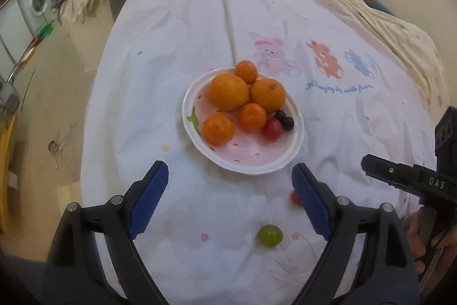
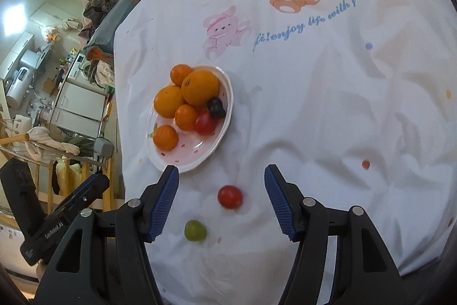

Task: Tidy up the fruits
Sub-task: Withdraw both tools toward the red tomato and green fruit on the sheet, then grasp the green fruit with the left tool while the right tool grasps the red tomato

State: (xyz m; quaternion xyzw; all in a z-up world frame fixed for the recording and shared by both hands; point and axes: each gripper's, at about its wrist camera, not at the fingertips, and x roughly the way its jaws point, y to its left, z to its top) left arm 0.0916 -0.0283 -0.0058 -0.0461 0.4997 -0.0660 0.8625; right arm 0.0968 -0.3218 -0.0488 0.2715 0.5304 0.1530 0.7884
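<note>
Now, left view: my left claw wide, empty; green grape lies between its fingers, low, on the white quilt, short of the plate.

Right view: right claw half-wide, empty; red tomato dead centre, nearer. Both round, no long axis.

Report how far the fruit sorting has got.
Done: the plate already holds five oranges, a red tomato and dark grapes. In hand: nothing; the left gripper and right gripper are both open and empty. Left: one red tomato and one green grape lie loose on the bedsheet in front of the plate.
</note>
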